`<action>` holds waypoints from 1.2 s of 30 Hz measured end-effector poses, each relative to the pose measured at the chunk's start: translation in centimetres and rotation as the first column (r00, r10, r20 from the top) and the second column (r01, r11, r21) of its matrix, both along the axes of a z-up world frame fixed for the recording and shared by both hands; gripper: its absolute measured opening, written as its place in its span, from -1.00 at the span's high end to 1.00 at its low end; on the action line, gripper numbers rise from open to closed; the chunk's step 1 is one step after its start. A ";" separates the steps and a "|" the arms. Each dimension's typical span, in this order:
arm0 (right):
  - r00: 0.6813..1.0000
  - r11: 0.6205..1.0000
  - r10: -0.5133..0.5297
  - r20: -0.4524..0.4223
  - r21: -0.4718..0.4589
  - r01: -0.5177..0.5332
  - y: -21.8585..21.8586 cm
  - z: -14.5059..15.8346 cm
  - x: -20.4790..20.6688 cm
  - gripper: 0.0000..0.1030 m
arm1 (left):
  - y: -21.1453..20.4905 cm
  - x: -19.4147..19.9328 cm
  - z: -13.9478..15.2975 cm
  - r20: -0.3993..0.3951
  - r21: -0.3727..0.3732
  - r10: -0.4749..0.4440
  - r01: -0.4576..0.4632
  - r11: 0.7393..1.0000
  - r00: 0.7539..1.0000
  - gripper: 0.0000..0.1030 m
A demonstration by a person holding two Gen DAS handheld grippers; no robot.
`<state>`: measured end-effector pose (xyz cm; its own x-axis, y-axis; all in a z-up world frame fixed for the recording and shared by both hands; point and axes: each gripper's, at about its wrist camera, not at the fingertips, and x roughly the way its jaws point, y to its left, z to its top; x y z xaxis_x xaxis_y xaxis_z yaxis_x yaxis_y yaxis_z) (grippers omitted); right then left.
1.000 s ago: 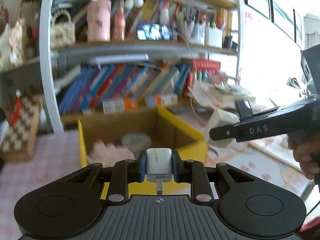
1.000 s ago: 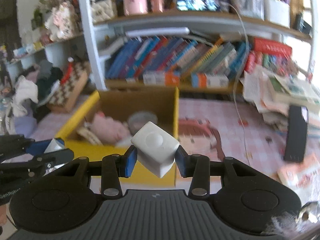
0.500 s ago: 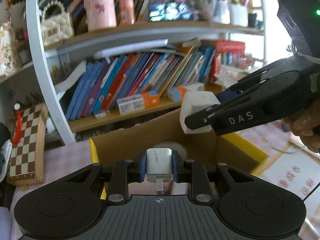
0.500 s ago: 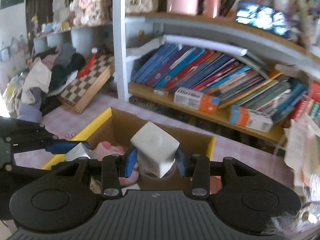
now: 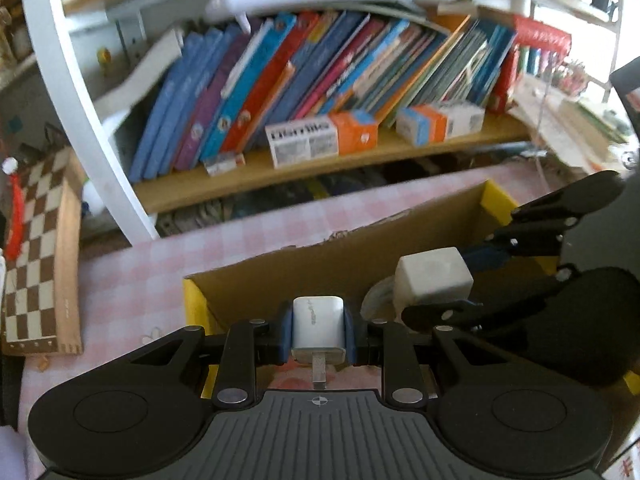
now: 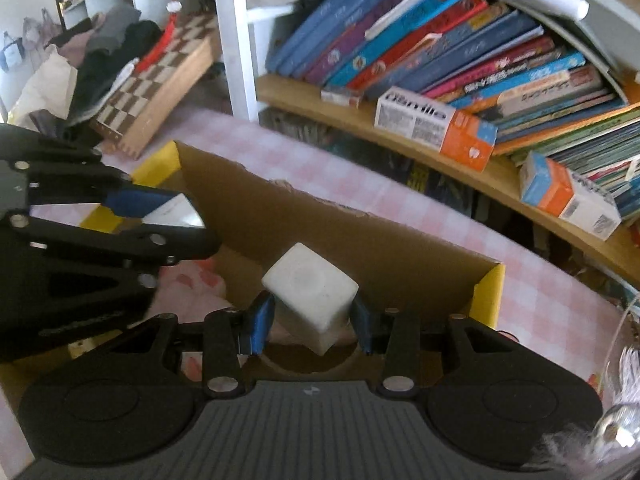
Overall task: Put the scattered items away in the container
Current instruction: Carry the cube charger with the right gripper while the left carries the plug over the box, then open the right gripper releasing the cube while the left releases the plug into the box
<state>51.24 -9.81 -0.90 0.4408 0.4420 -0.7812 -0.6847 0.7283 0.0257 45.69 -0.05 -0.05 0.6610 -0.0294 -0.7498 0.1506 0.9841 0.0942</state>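
Behind everything, a bookshelf (image 5: 320, 80) packed with leaning books (image 6: 420, 52), two orange-and-white cartons (image 5: 320, 142) lying on its lower board. Below it, a pink checked tabletop (image 5: 132, 280), with a chessboard (image 5: 36, 256) propped at the far left beside a heap of clothes (image 6: 104, 44).

On the tabletop, an open cardboard box (image 6: 360, 240) with yellow rim edges, brown inside. At its bottom something pink and a round pale shape, perhaps a roll of tape, too blurred and hidden to name.

Over the box mouth, both tools angled downward side by side. Left gripper (image 5: 319, 330) clamped on a small white charger (image 5: 318, 326), blue pads pressed flat to its sides, metal plug pointing back toward the camera. Right gripper (image 6: 310, 320) clamped on a white cube (image 6: 310, 296), held tilted with one corner down, pads touching opposite faces.

In the left wrist view, cube (image 5: 432, 276) just right of the charger, both above the box interior, neither resting on the bottom. In the right wrist view, charger (image 6: 174, 212) at the left, above the near yellow corner.
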 end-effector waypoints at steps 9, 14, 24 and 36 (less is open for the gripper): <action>0.999 1.000 0.022 -0.041 -0.006 -0.022 0.5 -0.9 0.9 0.11 | -0.1 1.6 -1.0 -0.046 0.018 0.021 -0.020 1.000 0.999 0.45; 1.000 0.999 0.021 -0.016 0.036 -0.020 -0.1 -0.2 0.6 -0.22 | 0.5 0.6 0.4 0.027 0.005 0.037 -0.037 0.999 0.999 -0.06; 0.996 0.992 -0.001 0.085 0.124 -0.010 -2.4 4.0 -3.0 -0.34 | 1.6 -4.9 4.4 0.167 -0.103 0.091 -0.074 0.992 0.982 -0.20; 0.982 0.977 -0.041 0.184 0.214 0.001 -6.2 9.2 -13.9 -0.45 | 1.9 -17.2 7.8 0.312 -0.166 0.107 -0.057 0.985 0.944 -0.56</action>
<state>37.35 -15.98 8.31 0.5803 0.5776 -0.5742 -0.6767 0.7342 0.0546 28.48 1.86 7.76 0.8691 -0.0620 -0.4908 0.0554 0.9981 -0.0280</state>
